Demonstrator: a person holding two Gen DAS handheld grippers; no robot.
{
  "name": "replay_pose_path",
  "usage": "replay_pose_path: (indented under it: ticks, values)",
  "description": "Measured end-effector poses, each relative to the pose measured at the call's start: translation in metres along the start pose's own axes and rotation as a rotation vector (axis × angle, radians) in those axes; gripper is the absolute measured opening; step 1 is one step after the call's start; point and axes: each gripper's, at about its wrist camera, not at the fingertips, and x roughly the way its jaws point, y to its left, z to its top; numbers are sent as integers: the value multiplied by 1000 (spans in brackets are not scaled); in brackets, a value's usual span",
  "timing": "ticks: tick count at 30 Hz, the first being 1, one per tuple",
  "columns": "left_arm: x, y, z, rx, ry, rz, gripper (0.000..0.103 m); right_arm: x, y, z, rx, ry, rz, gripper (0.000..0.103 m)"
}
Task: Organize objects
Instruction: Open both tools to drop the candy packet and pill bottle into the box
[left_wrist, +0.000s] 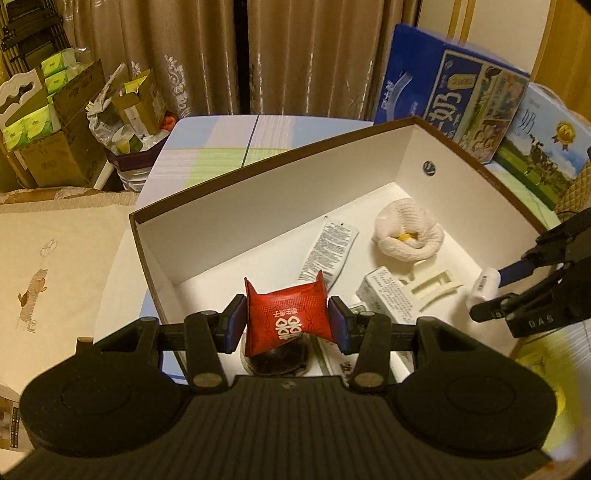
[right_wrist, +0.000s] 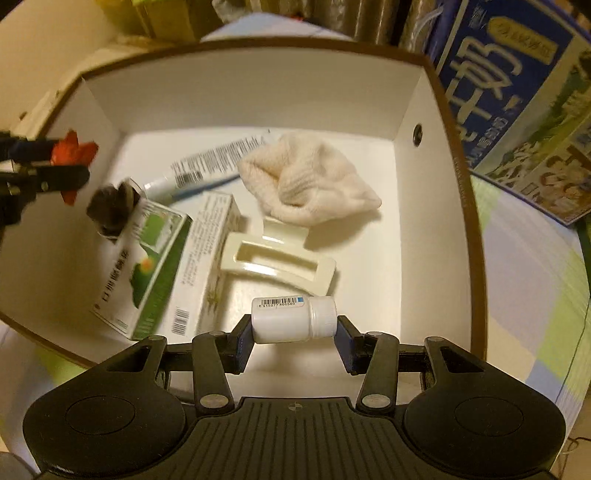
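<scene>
Both grippers hang loaded over the white-lined box (right_wrist: 406, 122); your left gripper (left_wrist: 287, 322) pinches the red sachet (left_wrist: 290, 317), your right gripper (right_wrist: 294, 325) the white bottle (right_wrist: 291, 320); lower each to bare floor before you let go.

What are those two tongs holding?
Left tongs pinch a red packet by its sides; right tongs grip a white bottle end to end.

Glossy red foil packet (left_wrist: 290, 317), ribbed knit cloth (right_wrist: 310, 181) (perhaps cotton), matt cardboard box (right_wrist: 258, 99).
</scene>
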Motion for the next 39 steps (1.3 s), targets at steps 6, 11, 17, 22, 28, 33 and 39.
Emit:
replay_pose_path:
  ticks: [6, 11, 17, 22, 28, 33, 39]
  values:
    - [16, 8, 6, 1, 25, 22, 42, 12, -1, -1, -11, 23, -20, 44]
    - [27, 12, 14, 9, 37, 47, 42, 10, -5, 1, 22, -17, -23, 47]
    - [42, 13, 22, 15, 55, 75, 43, -3, -10, 0, 91, -102, -2, 48]
    - [49, 12, 28, 5, 58, 95, 50, -15, -8, -3, 125, -173, -3, 49]
    - [42, 15, 29, -32, 44, 92, 75, -33, -6, -15, 168, -265, 5, 51]
    - [26, 14, 24, -44, 35, 67, 85, -47, -3, -26, 193, -312, 10, 51]
    - [-3, 12, 15, -64, 12, 40, 91, -63, 3, -41, 216, -359, 27, 52]
